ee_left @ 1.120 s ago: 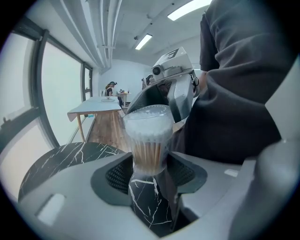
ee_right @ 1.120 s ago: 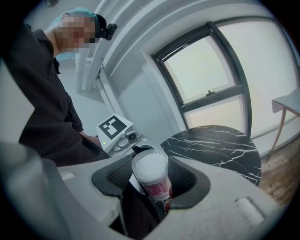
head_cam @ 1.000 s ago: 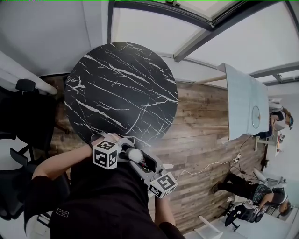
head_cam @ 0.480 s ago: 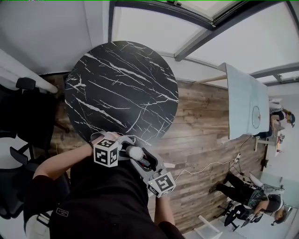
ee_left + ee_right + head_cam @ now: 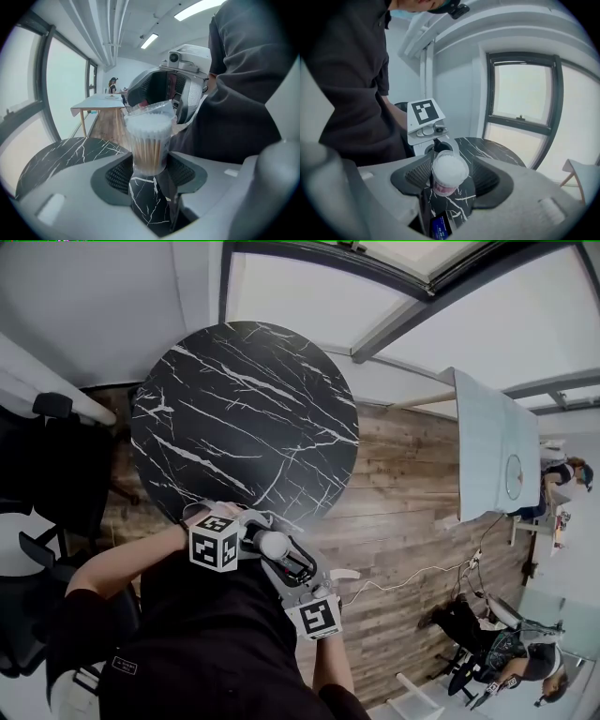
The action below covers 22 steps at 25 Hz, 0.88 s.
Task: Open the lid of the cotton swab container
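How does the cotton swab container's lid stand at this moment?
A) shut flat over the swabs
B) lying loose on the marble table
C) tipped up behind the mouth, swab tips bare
C: in the left gripper view the clear lid tilts up behind the cotton swab container, and the white swab tips lie bare.
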Each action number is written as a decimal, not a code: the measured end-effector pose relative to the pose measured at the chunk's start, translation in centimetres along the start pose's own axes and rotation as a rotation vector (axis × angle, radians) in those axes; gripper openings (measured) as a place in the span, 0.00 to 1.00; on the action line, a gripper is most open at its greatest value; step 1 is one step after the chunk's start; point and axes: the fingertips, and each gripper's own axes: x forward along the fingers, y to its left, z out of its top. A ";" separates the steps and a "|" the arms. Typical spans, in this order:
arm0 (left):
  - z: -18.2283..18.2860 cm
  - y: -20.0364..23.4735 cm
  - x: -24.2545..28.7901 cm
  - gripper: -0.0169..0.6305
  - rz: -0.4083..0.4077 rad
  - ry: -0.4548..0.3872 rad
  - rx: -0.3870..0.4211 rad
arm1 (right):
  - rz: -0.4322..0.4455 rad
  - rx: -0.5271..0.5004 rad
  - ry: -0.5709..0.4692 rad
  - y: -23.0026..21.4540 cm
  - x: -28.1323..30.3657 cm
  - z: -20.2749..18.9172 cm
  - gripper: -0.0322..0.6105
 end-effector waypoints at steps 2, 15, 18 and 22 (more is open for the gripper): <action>0.0 0.0 0.0 0.39 -0.001 0.005 0.000 | -0.013 -0.042 0.022 0.0 0.1 -0.2 0.46; 0.0 -0.4 0.4 0.39 -0.003 0.024 0.010 | -0.013 -0.127 0.083 0.6 0.6 -1.1 0.44; 0.0 -0.5 0.5 0.39 -0.001 0.024 0.017 | -0.006 -0.124 0.087 0.7 0.6 -1.2 0.42; -0.1 -0.5 0.5 0.39 0.004 0.019 0.041 | 0.018 -0.105 0.084 0.8 0.3 -1.0 0.41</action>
